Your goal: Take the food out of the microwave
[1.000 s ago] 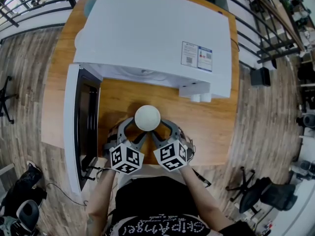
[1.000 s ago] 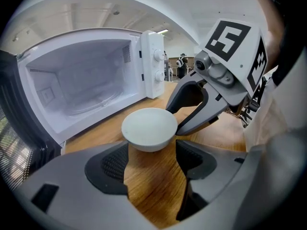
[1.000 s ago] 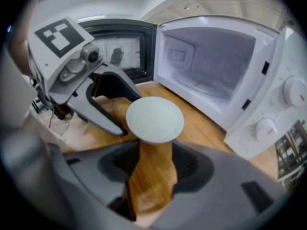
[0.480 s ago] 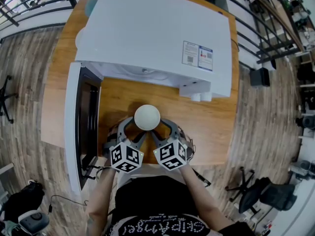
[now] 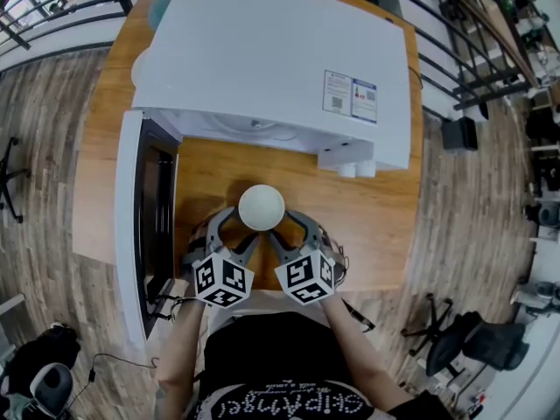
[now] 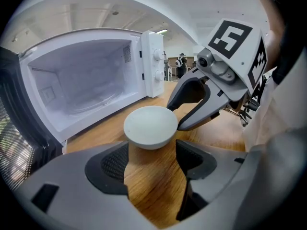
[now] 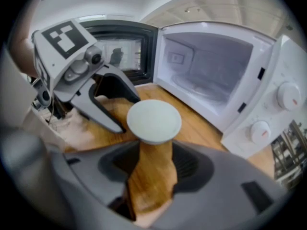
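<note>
Bowl (image 5: 262, 208) is out, at 6 o'clock of microwave (image 5: 271, 59), over table (image 5: 385, 226). Left gripper (image 5: 236, 233) and right gripper (image 5: 287, 233) flank it, jaws spread, clamping nothing. Risk: an uneven squeeze tips or slides the bowl and spills the food.

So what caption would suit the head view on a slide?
A white bowl between the left gripper and right gripper, wooden table beneath, open microwave behind.

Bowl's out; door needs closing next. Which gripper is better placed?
Probably left: the open door hangs just outside the left gripper, while the right gripper sits beyond the bowl. Both grippers' jaws stand apart.
</note>
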### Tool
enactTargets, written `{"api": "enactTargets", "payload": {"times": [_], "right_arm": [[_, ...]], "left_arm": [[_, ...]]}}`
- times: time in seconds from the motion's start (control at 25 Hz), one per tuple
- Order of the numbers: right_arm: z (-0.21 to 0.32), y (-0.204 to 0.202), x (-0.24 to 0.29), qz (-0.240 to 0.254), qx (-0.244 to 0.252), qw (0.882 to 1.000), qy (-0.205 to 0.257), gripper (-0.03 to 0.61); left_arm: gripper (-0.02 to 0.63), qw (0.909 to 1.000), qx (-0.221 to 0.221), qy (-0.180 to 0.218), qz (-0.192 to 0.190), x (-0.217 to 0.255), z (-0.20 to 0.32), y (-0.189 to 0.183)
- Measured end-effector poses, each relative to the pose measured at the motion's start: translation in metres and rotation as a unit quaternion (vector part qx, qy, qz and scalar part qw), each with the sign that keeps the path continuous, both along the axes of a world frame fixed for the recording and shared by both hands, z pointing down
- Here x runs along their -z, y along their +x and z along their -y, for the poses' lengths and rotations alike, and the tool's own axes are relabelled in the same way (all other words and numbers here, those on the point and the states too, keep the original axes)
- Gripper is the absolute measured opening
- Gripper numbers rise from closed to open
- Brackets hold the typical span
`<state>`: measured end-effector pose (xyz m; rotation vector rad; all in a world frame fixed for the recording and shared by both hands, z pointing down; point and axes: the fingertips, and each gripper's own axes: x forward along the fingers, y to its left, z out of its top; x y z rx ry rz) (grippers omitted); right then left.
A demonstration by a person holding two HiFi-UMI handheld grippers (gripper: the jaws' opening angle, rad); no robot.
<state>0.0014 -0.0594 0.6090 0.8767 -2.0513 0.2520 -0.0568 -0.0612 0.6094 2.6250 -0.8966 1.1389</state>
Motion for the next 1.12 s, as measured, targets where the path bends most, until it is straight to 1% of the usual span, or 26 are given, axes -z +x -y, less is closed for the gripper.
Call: {"api": "enactTargets", "payload": {"times": [0.12,0.28,0.32,0.4,0.52,0.64,0.76,0.84,1.0,1.12], "right_arm": [[-0.001,0.001,0.008,0.006,-0.003,1.0,0.004,0.23],[-0.001,0.002,0.021,0.025,-0.019,0.999,0.018,0.227],[0.0,0.003,0.025,0.032,-0.027,0.999,0.022,0.216],[0.002,0.006,0.034,0.046,-0.046,0.997,0.03,0.174],[0.008,0.009,0.046,0.054,-0.066,0.995,0.044,0.109],[0.01,0.01,0.056,0.059,-0.082,0.993,0.057,0.076],[0.014,0.008,0.065,0.066,-0.1,0.99,0.075,0.052],[0.016,0.006,0.073,0.072,-0.105,0.988,0.084,0.044],[0.019,0.003,0.093,0.097,-0.117,0.984,0.092,0.041],[0.027,0.005,0.11,0.125,-0.129,0.978,0.107,0.041]], "left_arm": [[0.327,1.0,-0.003,0.002,-0.007,0.007,-0.002,-0.001],[0.327,0.9998,0.0,0.015,-0.016,0.023,-0.002,-0.005],[0.327,0.9996,0.004,0.02,-0.02,0.027,-0.001,-0.007],[0.325,0.9988,0.014,0.029,-0.036,0.036,0.001,-0.009],[0.313,0.9957,0.042,0.036,-0.074,0.051,0.006,-0.014],[0.252,0.9906,0.071,0.051,-0.105,0.067,0.011,-0.02],[0.216,0.9879,0.083,0.084,-0.102,0.08,0.016,-0.027],[0.17,0.9845,0.096,0.099,-0.108,0.089,0.019,-0.03],[0.067,0.9723,0.134,0.115,-0.153,0.116,0.027,-0.037],[0.037,0.9636,0.157,0.124,-0.177,0.136,0.035,-0.039]]}}
